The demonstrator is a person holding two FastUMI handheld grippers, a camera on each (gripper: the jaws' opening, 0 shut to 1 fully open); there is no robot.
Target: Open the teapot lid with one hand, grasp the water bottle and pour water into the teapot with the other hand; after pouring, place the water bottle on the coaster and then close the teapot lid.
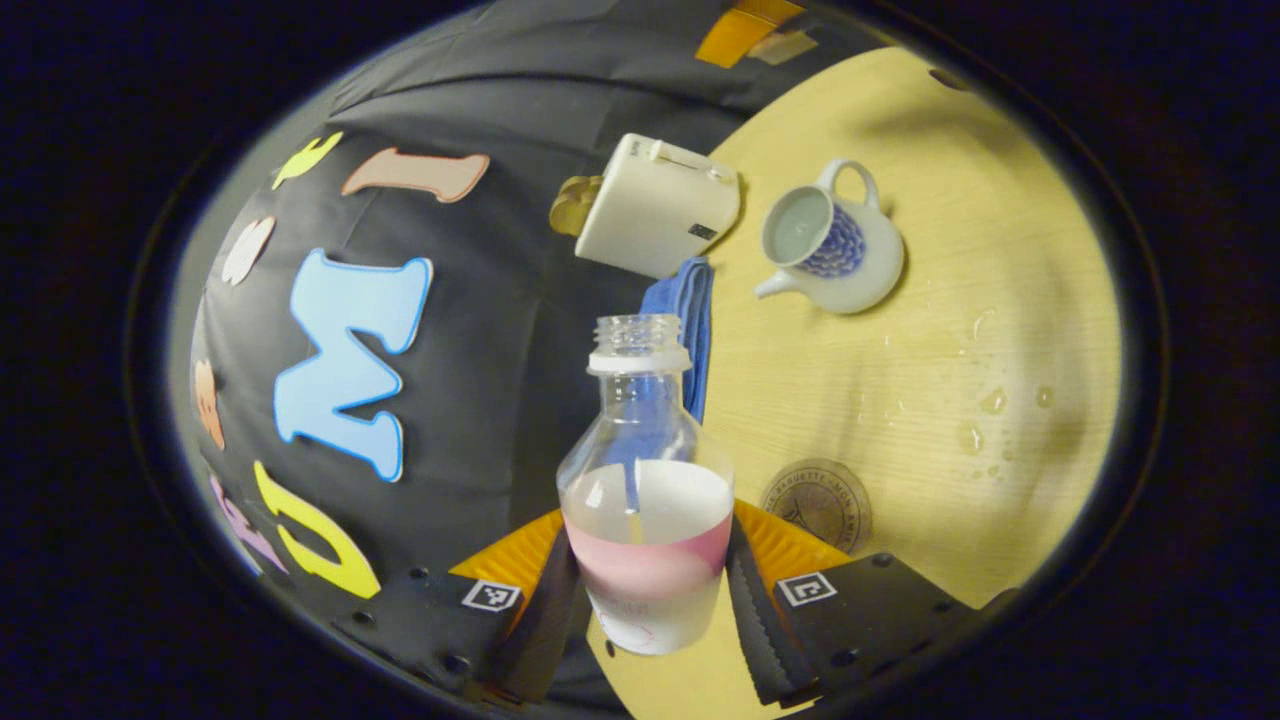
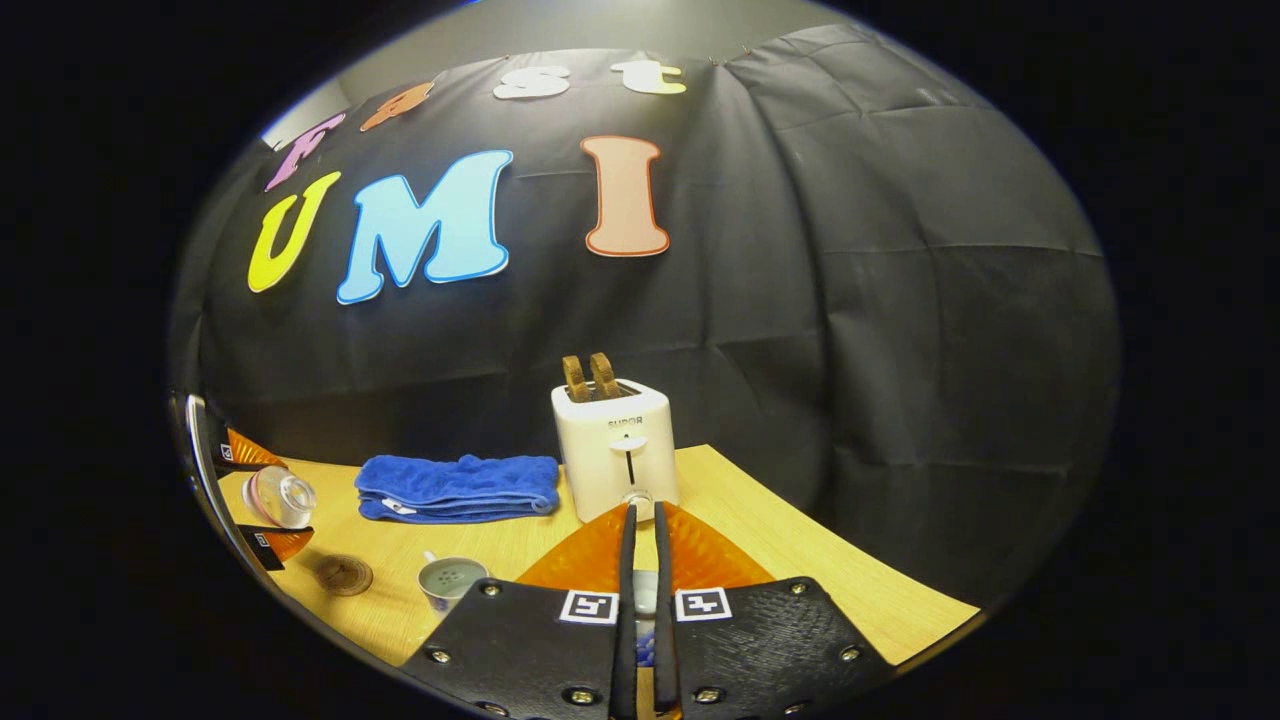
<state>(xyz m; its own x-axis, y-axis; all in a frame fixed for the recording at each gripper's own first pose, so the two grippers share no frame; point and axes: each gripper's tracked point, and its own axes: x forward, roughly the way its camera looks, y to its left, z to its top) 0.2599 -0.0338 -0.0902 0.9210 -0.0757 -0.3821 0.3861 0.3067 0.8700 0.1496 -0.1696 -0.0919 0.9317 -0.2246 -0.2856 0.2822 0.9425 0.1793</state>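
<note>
Between your left fingers (image 1: pixel 648 590) the water bottle (image 1: pixel 645 480) stands clamped at its lower body, uncapped, roughly half full, and held above the surface (image 1: pixel 900 400) rather than on it. The teapot (image 1: pixel 830 245) sits open farther off, beside the toaster (image 1: pixel 655 205), with water inside and droplets scattered between it and the coaster (image 1: pixel 820 500). Pouring looks finished, so the step in hand is likely setting the bottle down. The coaster lies just right of the bottle in the left gripper view; shift that way, keep the bottle upright, lower until its base rests flat on the disc, then release.

Your right fingers (image 2: pixel 640 570) are nearly together with a thin gap, and something small and pale sits low between them; it may be the teapot lid's knob, though I cannot tell. That gripper is held level, pointing at the toaster, with the blue towel (image 2: pixel 458 487) to its left. From there the left gripper (image 2: pixel 255 495) appears tilted, off to the far left.
</note>
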